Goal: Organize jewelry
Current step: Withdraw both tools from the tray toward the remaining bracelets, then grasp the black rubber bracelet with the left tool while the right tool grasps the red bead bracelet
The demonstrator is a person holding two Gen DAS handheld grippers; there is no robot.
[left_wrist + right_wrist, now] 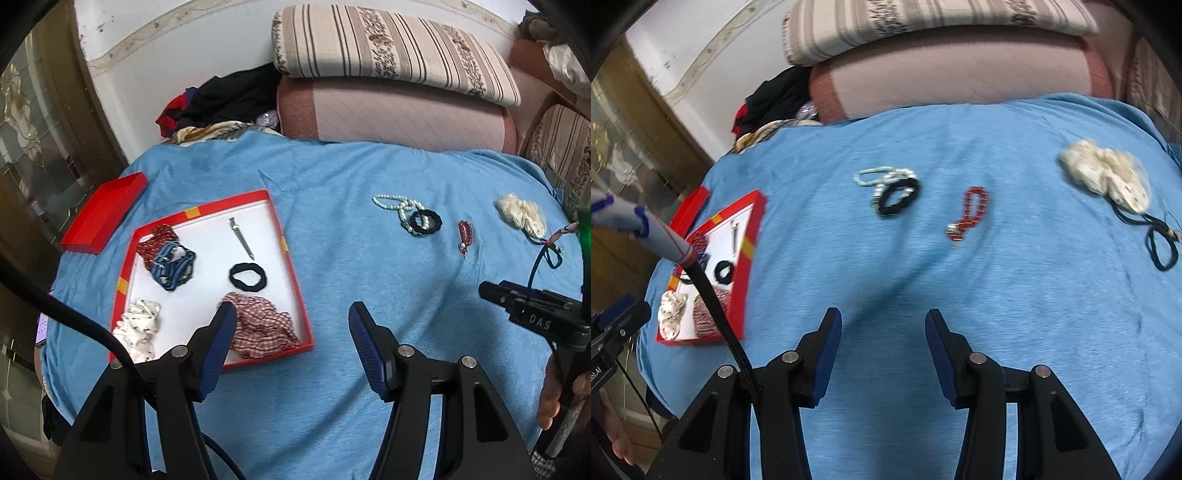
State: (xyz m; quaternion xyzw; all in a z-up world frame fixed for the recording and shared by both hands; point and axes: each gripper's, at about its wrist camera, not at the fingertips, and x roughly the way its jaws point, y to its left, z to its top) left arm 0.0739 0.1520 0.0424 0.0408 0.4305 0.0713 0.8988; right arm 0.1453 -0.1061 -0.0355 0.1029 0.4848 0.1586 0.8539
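While both tongs, left (293, 314) and right (882, 319), are held spread and empty above the fuzzy blue blanket (369, 280), a shallow red-rimmed tray (295, 280) is seen holding a checked fabric scrunchie (264, 325), a black hair tie (248, 276) and a slim metal clip (242, 238). Further right, a pearl strand (877, 177), a red beaded bracelet (969, 212) and a ruffled cream scrunchie (1104, 175) are left lying apart on the blanket.

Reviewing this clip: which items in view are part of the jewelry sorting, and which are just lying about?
Part of the job:
red tray, already holding scrunchies, a hair clip and a black hair tie
pearl strand
black scrunchie
red bead bracelet
cream scrunchie
dark cord
red lid

Just lying about:
striped cushion
dark clothes pile
blue blanket
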